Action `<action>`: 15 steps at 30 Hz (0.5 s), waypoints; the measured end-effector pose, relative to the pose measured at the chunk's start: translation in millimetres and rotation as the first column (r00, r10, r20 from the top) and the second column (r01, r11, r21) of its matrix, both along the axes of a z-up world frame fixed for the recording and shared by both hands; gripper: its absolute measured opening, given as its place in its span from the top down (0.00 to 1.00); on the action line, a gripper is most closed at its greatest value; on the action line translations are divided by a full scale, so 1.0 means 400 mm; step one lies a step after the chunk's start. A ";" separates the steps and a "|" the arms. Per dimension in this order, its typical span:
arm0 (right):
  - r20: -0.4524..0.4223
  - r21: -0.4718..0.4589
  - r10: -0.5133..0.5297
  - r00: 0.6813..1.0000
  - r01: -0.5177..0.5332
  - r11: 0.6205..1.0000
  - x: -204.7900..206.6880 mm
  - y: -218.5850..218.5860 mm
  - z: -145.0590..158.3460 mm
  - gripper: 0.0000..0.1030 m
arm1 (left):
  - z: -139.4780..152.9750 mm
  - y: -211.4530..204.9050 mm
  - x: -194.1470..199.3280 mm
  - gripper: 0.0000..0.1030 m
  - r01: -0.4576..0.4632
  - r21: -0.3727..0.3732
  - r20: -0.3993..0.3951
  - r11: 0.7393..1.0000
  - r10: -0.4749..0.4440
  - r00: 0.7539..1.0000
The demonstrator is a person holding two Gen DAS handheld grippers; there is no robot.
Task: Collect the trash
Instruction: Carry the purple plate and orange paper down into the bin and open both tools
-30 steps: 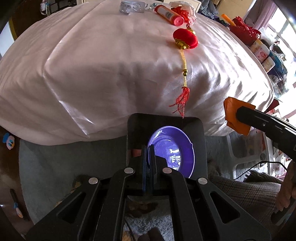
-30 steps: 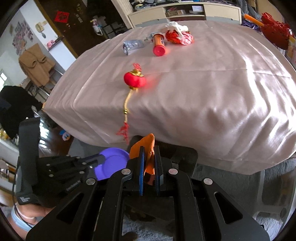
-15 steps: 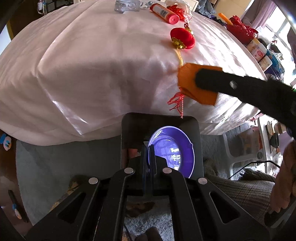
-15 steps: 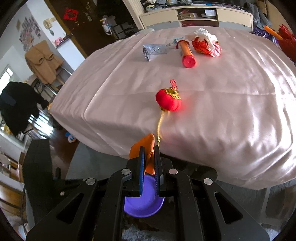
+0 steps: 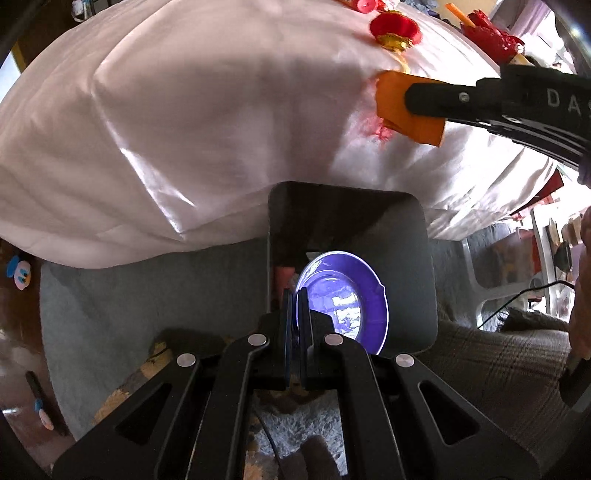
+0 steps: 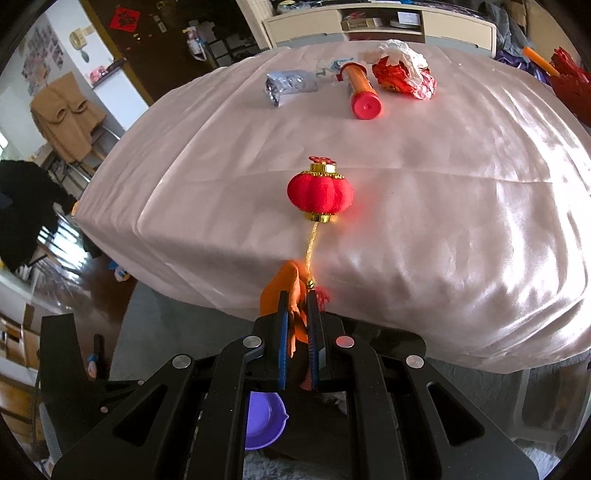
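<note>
My left gripper [image 5: 294,295] is shut on the rim of a purple plate [image 5: 347,299], held over a dark bin [image 5: 413,266] below the table edge. My right gripper [image 6: 297,306] is shut on an orange cloth [image 6: 286,288] at the table's front edge, also seen in the left wrist view [image 5: 410,110]. On the pink tablecloth [image 6: 443,184] lie a red lantern ornament [image 6: 319,195] with a gold cord, a silver wrapper [image 6: 290,85], an orange tube with a red cap [image 6: 362,92] and a crumpled red and white wrapper [image 6: 402,74].
The plate shows in the right wrist view [image 6: 264,424] under my right gripper. Grey carpet [image 5: 110,314] covers the floor. A white cabinet [image 6: 380,26] stands behind the table. Red decorations [image 6: 570,81] sit at the right.
My right gripper has moved forward and up toward the table edge with the orange cloth, closer to the lantern. My left gripper with the plate has kept its place over the bin.
</note>
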State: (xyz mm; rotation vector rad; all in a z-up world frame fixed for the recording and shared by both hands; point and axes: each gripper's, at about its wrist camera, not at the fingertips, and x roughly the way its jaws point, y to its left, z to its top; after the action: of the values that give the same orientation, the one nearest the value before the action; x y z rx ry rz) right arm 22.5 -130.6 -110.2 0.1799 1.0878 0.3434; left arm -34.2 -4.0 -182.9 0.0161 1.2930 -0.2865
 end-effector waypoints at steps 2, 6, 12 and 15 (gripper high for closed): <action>-0.006 -0.005 0.006 1.000 -0.006 1.000 -0.008 0.002 -0.004 0.90 | 0.001 -0.007 -0.002 0.98 0.009 0.004 0.003 1.000 -0.009 1.000; -0.030 -0.010 0.003 1.000 -0.003 1.000 -0.023 -0.011 -0.024 0.90 | -0.005 -0.018 0.005 0.98 0.012 0.013 0.000 1.000 -0.012 1.000; -0.077 -0.028 -0.002 0.997 0.000 1.000 -0.038 -0.028 -0.055 0.90 | -0.013 -0.027 0.005 0.98 0.015 0.026 -0.003 1.000 -0.015 1.000; -0.111 -0.054 -0.008 0.994 0.002 0.999 -0.049 -0.035 -0.081 0.90 | -0.017 -0.029 0.005 0.98 0.016 0.032 -0.005 0.999 -0.016 1.000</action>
State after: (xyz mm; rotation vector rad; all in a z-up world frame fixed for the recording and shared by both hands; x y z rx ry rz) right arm 2.8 -144.5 -142.6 0.1555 1.2053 0.3024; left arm -32.0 -15.8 -189.7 0.0532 1.3023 -0.2794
